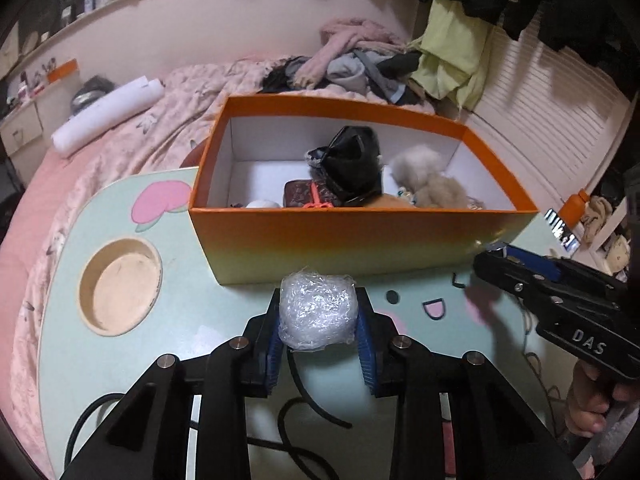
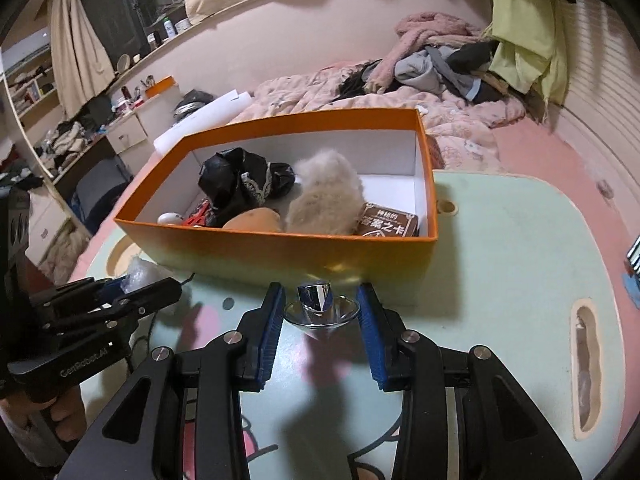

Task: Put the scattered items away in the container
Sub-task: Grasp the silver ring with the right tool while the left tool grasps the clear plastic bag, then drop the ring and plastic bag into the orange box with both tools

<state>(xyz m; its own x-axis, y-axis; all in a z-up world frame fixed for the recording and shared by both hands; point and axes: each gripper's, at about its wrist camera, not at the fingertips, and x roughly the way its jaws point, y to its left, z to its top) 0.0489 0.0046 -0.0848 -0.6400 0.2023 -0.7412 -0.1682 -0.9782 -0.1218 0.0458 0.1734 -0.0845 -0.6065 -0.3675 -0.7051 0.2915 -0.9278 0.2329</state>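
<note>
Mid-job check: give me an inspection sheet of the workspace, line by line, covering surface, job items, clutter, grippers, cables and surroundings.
Surface: mint cartoon-print table with a round recess and a slot.
Job's things: orange box already holds a black bag, fluffy toy, brown packet and small bits. A plastic-wrapped ball and a shiny metal piece are still outside.
Clutter: nothing seen loose on the table.
Grippers: left gripper shut on the ball; right gripper flanks the metal piece, contact unclear.
Cables: black cable looped on the near table.
Surroundings: pink bed, clothes pile.
</note>
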